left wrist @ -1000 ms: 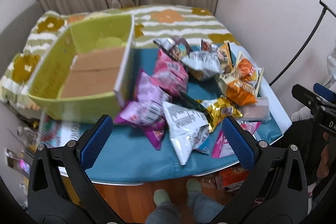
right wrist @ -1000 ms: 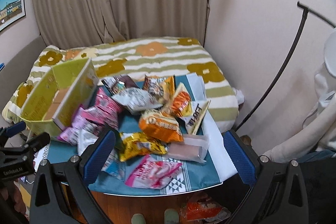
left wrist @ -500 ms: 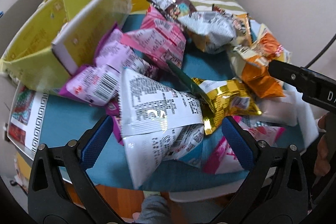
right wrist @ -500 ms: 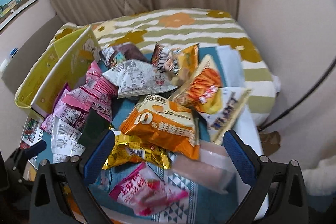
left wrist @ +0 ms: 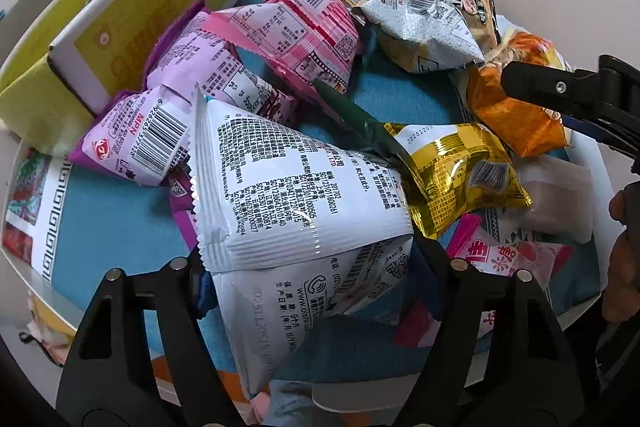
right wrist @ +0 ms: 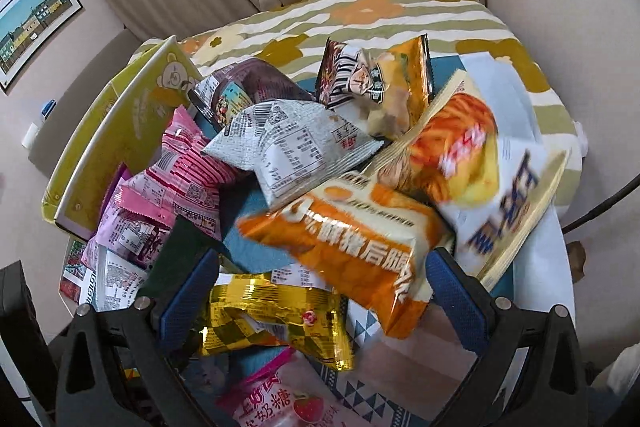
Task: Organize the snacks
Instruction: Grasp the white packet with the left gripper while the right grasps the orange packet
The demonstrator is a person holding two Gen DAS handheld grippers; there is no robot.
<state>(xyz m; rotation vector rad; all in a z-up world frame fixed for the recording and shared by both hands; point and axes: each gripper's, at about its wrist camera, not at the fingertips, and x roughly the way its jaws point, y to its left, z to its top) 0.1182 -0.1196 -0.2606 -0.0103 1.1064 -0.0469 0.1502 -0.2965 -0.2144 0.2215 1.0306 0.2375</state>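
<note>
Snack packets, heaped on table (left wrist: pixel 120 223) beside yellow-green cardboard box (left wrist: pixel 100 27), presumably their destination. Left tongs (left wrist: pixel 316 267) spread wide astride white packet (left wrist: pixel 296 187), unclamped. Right tongs (right wrist: pixel 320 291) likewise agape around orange packet (right wrist: pixel 360 247).

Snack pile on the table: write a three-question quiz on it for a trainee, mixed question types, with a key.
1. True or false: the left gripper has its jaws on either side of the white packet.
2. Multiple choice: which packet lies between the open jaws of the right gripper? A) the gold packet B) a green bottle C) a red can
3. Fill in the blank: the yellow-green box stands at the ______ side of the pile in the left wrist view.

Key
1. True. The packet fills the gap between the jaws; whether they press it cannot be told.
2. A. The orange packet also reaches into that gap.
3. Left.
</note>
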